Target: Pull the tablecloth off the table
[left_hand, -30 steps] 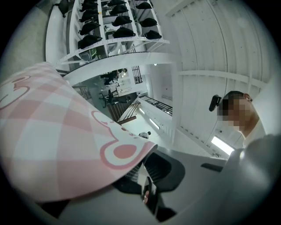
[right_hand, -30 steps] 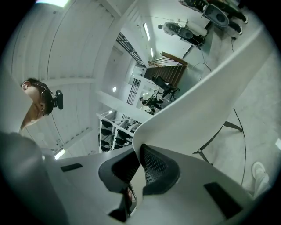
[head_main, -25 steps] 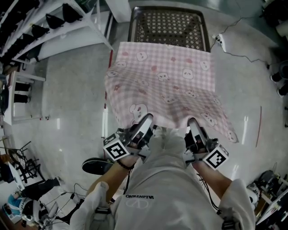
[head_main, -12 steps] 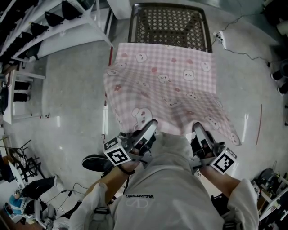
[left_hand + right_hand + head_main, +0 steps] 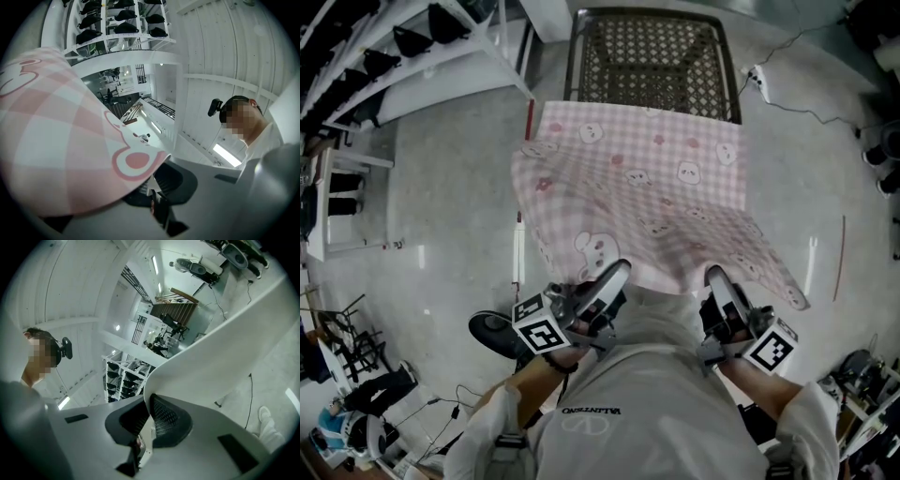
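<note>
Tablecloth (image 5: 647, 187) is draping over most of table (image 5: 652, 47), mesh top showing only at 12 o'clock. Head view is hiding both jaw tips under the hem at 6 o'clock. Left gripper (image 5: 151, 183) is pinching the pink check side; right gripper (image 5: 146, 420) is clamping its white underside.

The tablecloth (image 5: 647, 183) is a pink-and-white check printed with cartoon animal faces. It lies rumpled over the near part of the table (image 5: 652, 52), whose dark lattice top is exposed at the far end. The cloth's near edge is clamped at two points, by the left gripper (image 5: 614, 277) and the right gripper (image 5: 717, 278), and its near right corner hangs free.
</note>
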Action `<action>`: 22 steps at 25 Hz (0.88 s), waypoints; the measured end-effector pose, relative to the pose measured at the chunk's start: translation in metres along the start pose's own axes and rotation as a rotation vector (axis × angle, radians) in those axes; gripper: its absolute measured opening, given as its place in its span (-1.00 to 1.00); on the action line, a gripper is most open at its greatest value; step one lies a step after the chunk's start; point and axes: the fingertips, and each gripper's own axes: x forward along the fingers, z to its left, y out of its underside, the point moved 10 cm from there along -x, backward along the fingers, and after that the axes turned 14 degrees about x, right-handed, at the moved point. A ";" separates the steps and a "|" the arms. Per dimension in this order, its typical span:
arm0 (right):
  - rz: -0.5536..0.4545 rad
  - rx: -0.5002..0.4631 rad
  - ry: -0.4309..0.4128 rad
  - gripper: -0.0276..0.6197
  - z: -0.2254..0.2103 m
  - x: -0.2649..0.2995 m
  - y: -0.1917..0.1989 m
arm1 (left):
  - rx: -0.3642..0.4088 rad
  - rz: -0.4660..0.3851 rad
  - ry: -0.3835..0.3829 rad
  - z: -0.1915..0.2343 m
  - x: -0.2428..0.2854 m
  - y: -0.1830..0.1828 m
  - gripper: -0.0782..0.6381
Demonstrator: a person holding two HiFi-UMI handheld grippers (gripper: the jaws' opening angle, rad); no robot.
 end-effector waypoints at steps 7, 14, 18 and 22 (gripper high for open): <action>0.001 0.012 0.007 -0.87 -0.005 0.000 0.001 | -0.011 -0.001 0.002 0.001 0.001 0.001 -0.77; 0.013 0.011 -0.003 -0.86 -0.016 0.004 -0.002 | -0.014 0.001 -0.010 0.011 0.004 0.008 -0.77; 0.017 0.019 0.005 -0.86 -0.012 0.003 -0.001 | -0.029 0.013 -0.023 0.008 0.004 0.008 -0.77; 0.036 0.011 0.000 -0.85 -0.015 0.007 -0.001 | -0.045 0.029 -0.007 0.012 0.008 0.011 -0.76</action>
